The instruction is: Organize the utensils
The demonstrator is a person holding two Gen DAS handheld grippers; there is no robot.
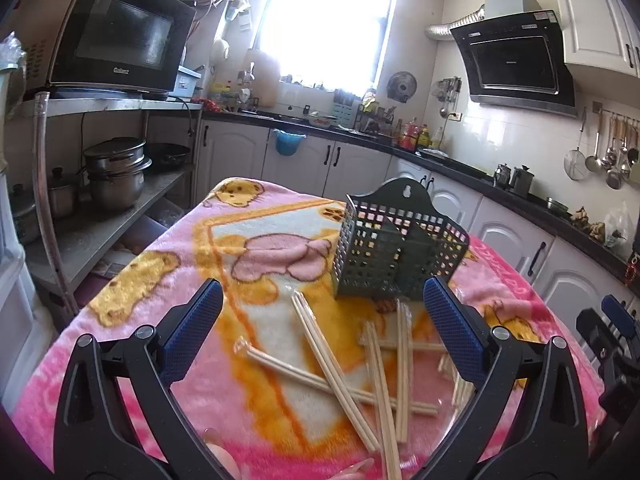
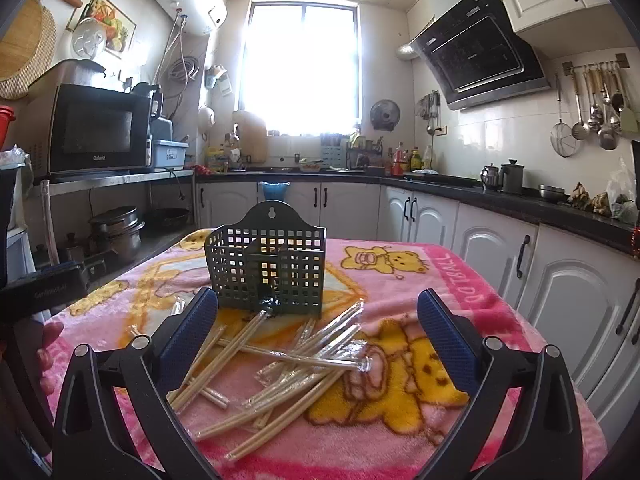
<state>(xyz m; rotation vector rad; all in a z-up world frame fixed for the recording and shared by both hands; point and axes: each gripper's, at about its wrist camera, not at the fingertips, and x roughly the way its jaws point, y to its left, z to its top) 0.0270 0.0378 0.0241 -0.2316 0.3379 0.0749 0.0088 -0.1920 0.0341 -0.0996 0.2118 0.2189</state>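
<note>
A dark green perforated utensil holder (image 1: 394, 246) (image 2: 267, 266) stands upright on a pink cartoon blanket (image 1: 132, 292) (image 2: 404, 280). In front of it lies a loose pile of wooden chopsticks in clear wrappers (image 1: 356, 360) (image 2: 280, 364), several crossing one another. My left gripper (image 1: 322, 300) hovers open above the pile, nothing between its blue pads. My right gripper (image 2: 318, 308) is also open over the chopsticks, just short of the holder. The right gripper's body (image 1: 612, 344) shows at the right edge of the left wrist view, and the left gripper's body (image 2: 44, 288) at the left edge of the right wrist view.
A metal shelf rack (image 1: 100, 216) with pots and a microwave (image 1: 116, 36) stands left of the table. White cabinets under a black counter (image 2: 500, 200) run behind and to the right. Ladles hang on the right wall (image 2: 596, 116). Fingertips (image 1: 224, 460) show at the bottom edge.
</note>
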